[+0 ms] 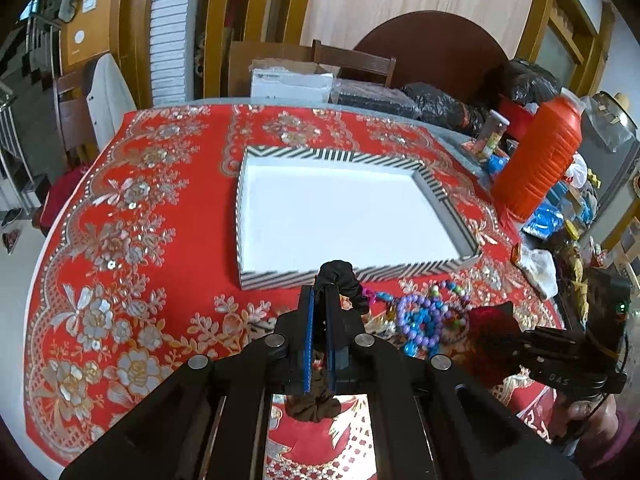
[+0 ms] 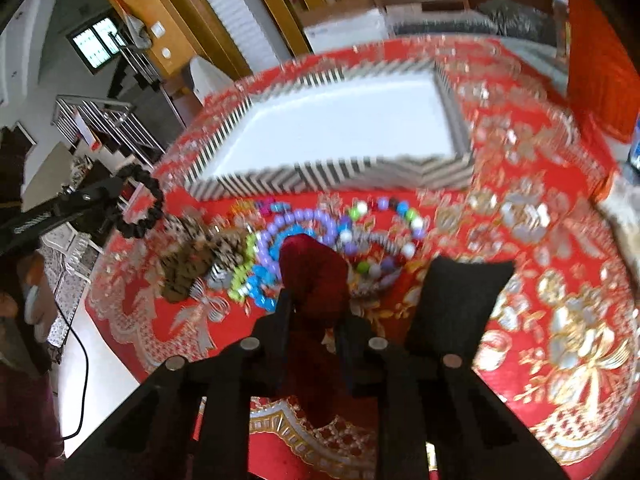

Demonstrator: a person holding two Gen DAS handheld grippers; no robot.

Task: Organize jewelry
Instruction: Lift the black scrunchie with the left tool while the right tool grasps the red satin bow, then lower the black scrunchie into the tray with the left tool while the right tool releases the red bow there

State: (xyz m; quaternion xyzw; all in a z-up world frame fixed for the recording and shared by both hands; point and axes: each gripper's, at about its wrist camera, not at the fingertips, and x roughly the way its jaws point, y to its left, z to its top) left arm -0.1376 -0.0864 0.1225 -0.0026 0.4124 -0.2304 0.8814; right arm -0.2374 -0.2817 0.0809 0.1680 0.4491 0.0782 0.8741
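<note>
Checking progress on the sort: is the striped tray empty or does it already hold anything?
Empty. The striped tray shows only its bare white floor in both views; the beaded bracelets lie on the red tablecloth in front of it.

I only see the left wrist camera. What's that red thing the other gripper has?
Observer: A dark red velvet scrunchie. The right gripper is shut on it.
Operator: Is anything hidden from my camera?
Observer: Yes, a leopard-print scrunchie lies on the tablecloth, left of the purple beads.
Operator: Any green beads?
Observer: Yes, a bright green string lies between that scrunchie and the blue beads.
</note>
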